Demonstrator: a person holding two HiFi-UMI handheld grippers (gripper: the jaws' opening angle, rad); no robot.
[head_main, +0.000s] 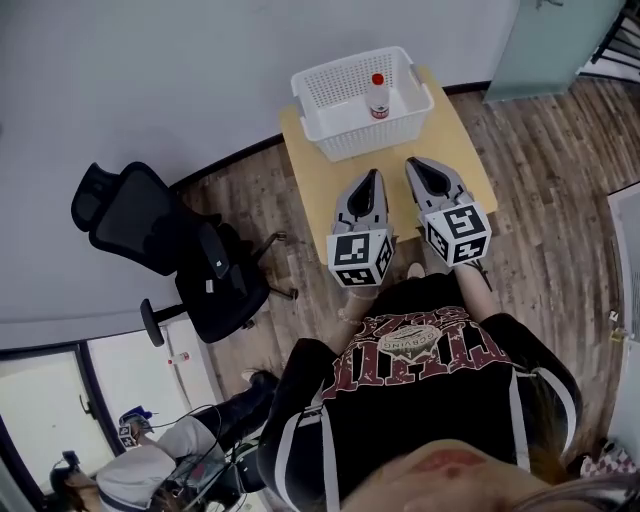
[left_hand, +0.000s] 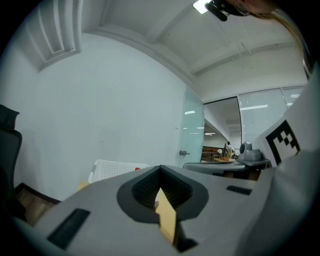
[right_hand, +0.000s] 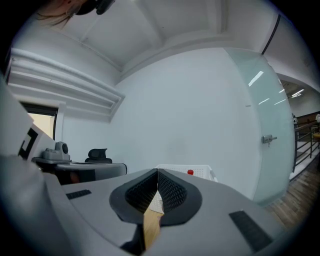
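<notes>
- On the far end of the wooden table (head_main: 320, 190), a small bottle (head_main: 378, 97) with a red cap is standing inside the white basket (head_main: 335, 135), a little right of its middle.
- It is standing upright, its long axis running straight up and down and its cap pointing at the ceiling.
- You are holding the left gripper (head_main: 372, 175) over the table's near half, short of the basket. Its jaws are pressing together at the tips with nothing between them.
- You are holding the right gripper (head_main: 413, 162) just beside it, aiming the same way. Its jaws are likewise meeting tip to tip on nothing.
- Judging by this, nothing is being gripped yet. The bottle is sitting untouched, and both grippers are pointing toward the basket from a little way off.
- Off to your left, a black office chair (head_main: 160, 235) is standing on the wood floor (head_main: 560, 180).
</notes>
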